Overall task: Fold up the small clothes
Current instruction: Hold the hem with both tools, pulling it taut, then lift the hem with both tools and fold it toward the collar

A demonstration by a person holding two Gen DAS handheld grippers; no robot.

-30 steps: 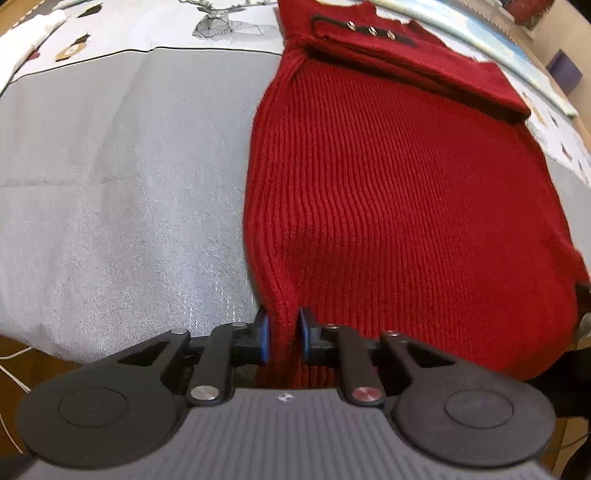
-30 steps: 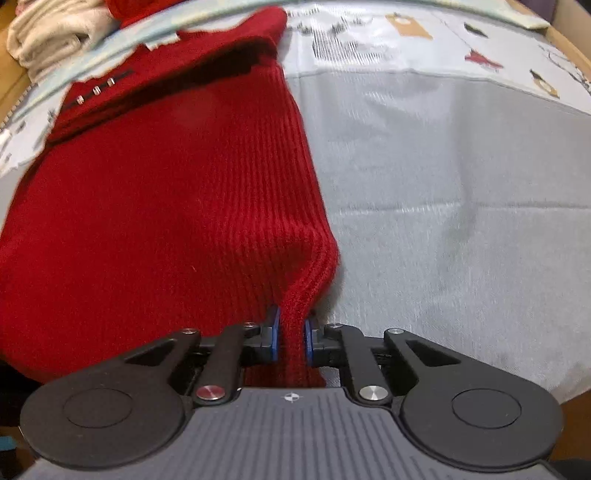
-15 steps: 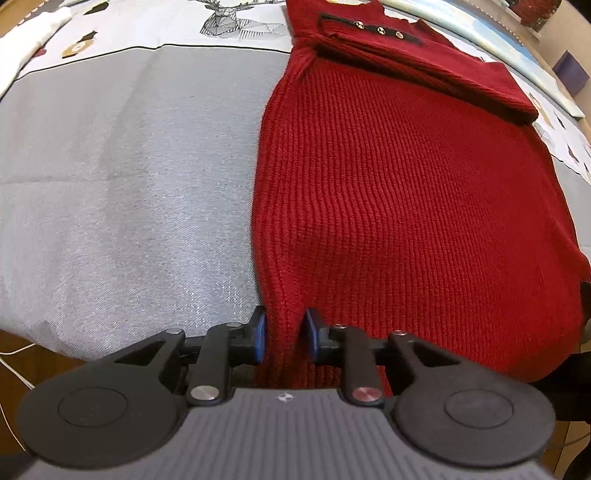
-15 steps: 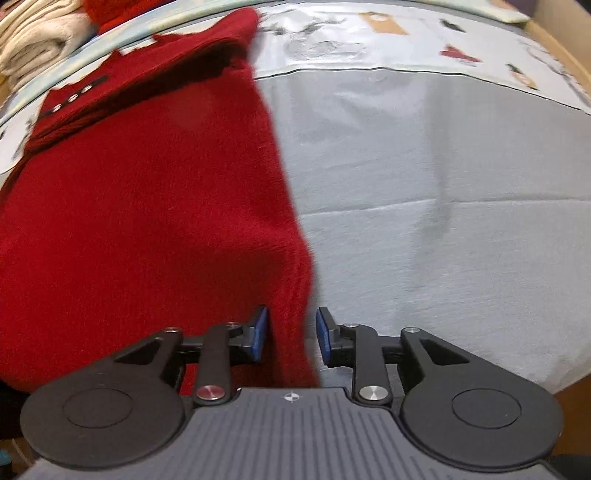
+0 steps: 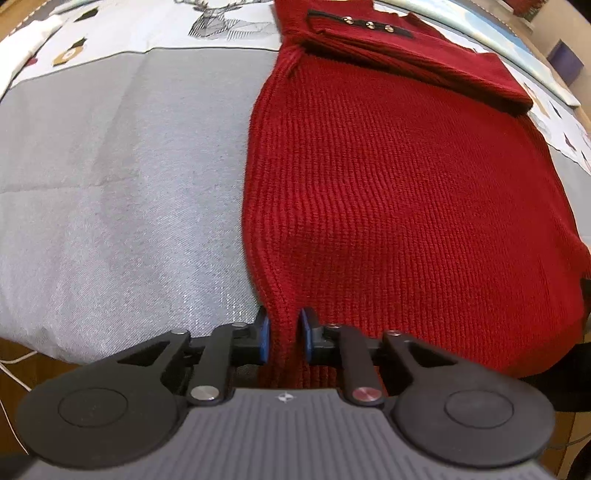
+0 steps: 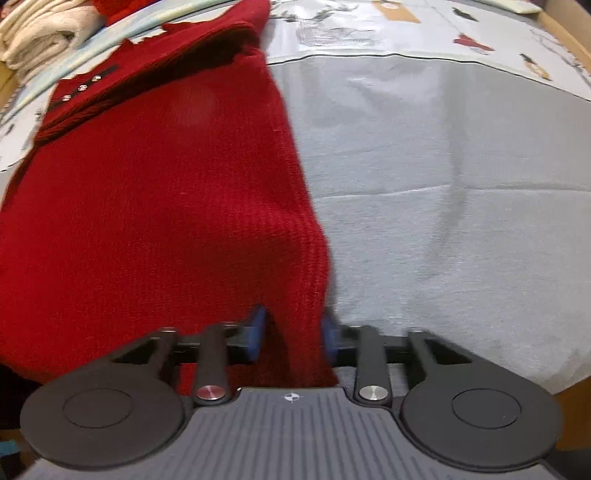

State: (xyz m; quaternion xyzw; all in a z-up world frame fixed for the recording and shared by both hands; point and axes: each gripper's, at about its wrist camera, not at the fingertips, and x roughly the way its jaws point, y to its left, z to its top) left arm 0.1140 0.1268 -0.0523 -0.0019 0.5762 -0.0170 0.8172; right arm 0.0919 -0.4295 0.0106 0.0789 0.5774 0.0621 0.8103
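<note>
both grippers at the near hem of the red knit garment (image 5: 399,192), jaws looser than a second ago.

the left gripper (image 5: 283,334) was pressed on the hem corner; now its blue pads stand a little apart with the knit between them. the right gripper (image 6: 291,334) has spread wide around the other corner. the garment lies flat on the grey cloth (image 5: 122,177), hem over the near table edge, bare cloth free on both sides. only the right view shows the cream folded pile (image 6: 44,33).

You're in a home, likely a bedroom: grey bedspread (image 5: 122,177) with reindeer-print sheet (image 5: 218,26), folded cream laundry (image 6: 44,33) stacked nearby, wooden floor (image 5: 22,350) below.
</note>
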